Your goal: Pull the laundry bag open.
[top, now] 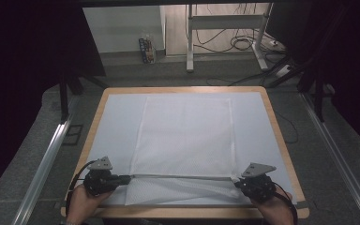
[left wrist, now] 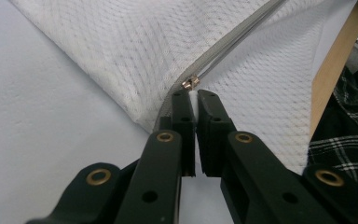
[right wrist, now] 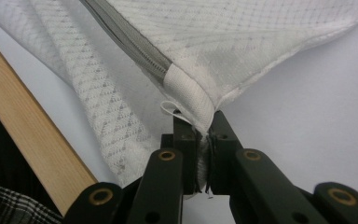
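Two black grippers pinch the near corners of a white mesh bag [top: 185, 136] laid flat on a pale sheet [top: 115, 126] over a wooden table [top: 281, 136]. At 7 o'clock in the high view, the left gripper [top: 127, 178], in a person's hand, has its jaws closed almost together on the end of the bag's grey zipper [top: 180, 177]. In the left gripper view the jaws [left wrist: 195, 100] clamp a thin white strip of fabric just below the small brass-coloured zipper pull [left wrist: 190, 83]; the zipper runs off toward 1 o'clock between two panels of diamond-patterned netting. At 5 o'clock in the high view, the right gripper [top: 236, 182] grips the opposite corner. Its own view shows the jaws [right wrist: 204, 122] shut on a woven white tab [right wrist: 189, 95] that caps the zipper's end, with a loose thread loop beside it. The zipper is drawn taut in a straight line between the two grippers, and the strip of bag below it lies slightly rumpled near the table's front edge. Farther off, toward 12 o'clock, the bag's rectangular body lies smooth, its hemmed sides straight. Each gripper carries a grey three-cornered plate.
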Demonstrator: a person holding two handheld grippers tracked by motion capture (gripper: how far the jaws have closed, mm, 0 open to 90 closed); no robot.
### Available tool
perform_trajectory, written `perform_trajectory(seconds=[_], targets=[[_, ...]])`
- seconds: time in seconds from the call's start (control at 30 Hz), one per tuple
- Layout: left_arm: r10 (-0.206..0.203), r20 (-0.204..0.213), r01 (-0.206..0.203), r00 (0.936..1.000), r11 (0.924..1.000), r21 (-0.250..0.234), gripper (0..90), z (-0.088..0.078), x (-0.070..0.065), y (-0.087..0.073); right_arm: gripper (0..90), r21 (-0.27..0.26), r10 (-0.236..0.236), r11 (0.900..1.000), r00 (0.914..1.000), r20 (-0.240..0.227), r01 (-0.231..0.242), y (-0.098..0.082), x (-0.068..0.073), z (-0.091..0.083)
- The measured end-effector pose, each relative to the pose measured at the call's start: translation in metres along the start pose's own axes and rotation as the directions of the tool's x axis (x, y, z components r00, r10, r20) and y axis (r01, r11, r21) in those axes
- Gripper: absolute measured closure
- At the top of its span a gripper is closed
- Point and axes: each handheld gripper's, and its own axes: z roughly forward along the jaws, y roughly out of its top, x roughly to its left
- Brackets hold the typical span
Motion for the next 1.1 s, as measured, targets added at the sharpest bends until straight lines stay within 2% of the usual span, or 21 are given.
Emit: perform_trajectory(seconds=[0.03, 0.37, 0.43, 0.47, 0.53, 0.67, 0.73, 0.97, 1.1], targets=[[-0.002, -0.013, 0.002, 0.9999, 1.0000, 0.006, 87.2, 0.000, 0.000, 0.000, 84.2, 0.000, 0.000, 1.000, 1.0000, 0.000, 0.000, 0.000, 0.000, 0.000], [-0.021, -0.039, 0.021, 0.9990, 0.9997, 0.013, 87.4, -0.006, 0.004, -0.006, 84.4, 0.005, 0.017, 1.000, 0.9999, 0.003, -0.017, -0.001, -0.002, -0.002], [-0.015, -0.063, 0.017, 0.9979, 0.9994, 0.029, 87.4, -0.005, 0.004, -0.006, 84.4, 0.005, 0.017, 1.000, 0.9999, 0.001, -0.017, 0.000, -0.001, -0.001], [-0.025, -0.049, 0.027, 0.9985, 0.9992, 0.029, 87.4, -0.004, 0.005, -0.006, 84.4, 0.010, 0.020, 1.000, 0.9998, 0.003, -0.020, -0.001, -0.001, -0.002], [-0.026, -0.045, 0.028, 0.9986, 0.9992, 0.029, 87.4, -0.003, 0.005, -0.007, 84.4, 0.011, 0.022, 1.000, 0.9997, 0.006, -0.022, -0.001, -0.001, -0.002], [-0.028, -0.015, 0.029, 0.9995, 0.9992, 0.027, 87.1, -0.003, 0.005, -0.006, 83.8, 0.009, 0.023, 1.000, 0.9997, -0.009, -0.023, -0.003, -0.003, -0.002], [-0.025, -0.011, 0.025, 0.9996, 0.9994, 0.024, 86.9, -0.002, 0.004, -0.006, 83.3, -0.004, 0.030, 1.000, 0.9994, -0.018, -0.030, -0.004, -0.005, -0.004], [-0.011, 0.005, 0.011, 0.9999, 0.9994, 0.034, 86.3, 0.002, 0.000, -0.004, 81.6, -0.001, 0.031, 1.000, 0.9994, -0.018, -0.031, -0.005, -0.006, -0.006], [-0.002, 0.008, 0.001, 1.0000, 0.9991, 0.043, 85.9, 0.004, -0.002, -0.004, 77.3, -0.004, 0.033, 0.999, 0.9990, -0.030, -0.033, -0.006, -0.006, -0.008]])
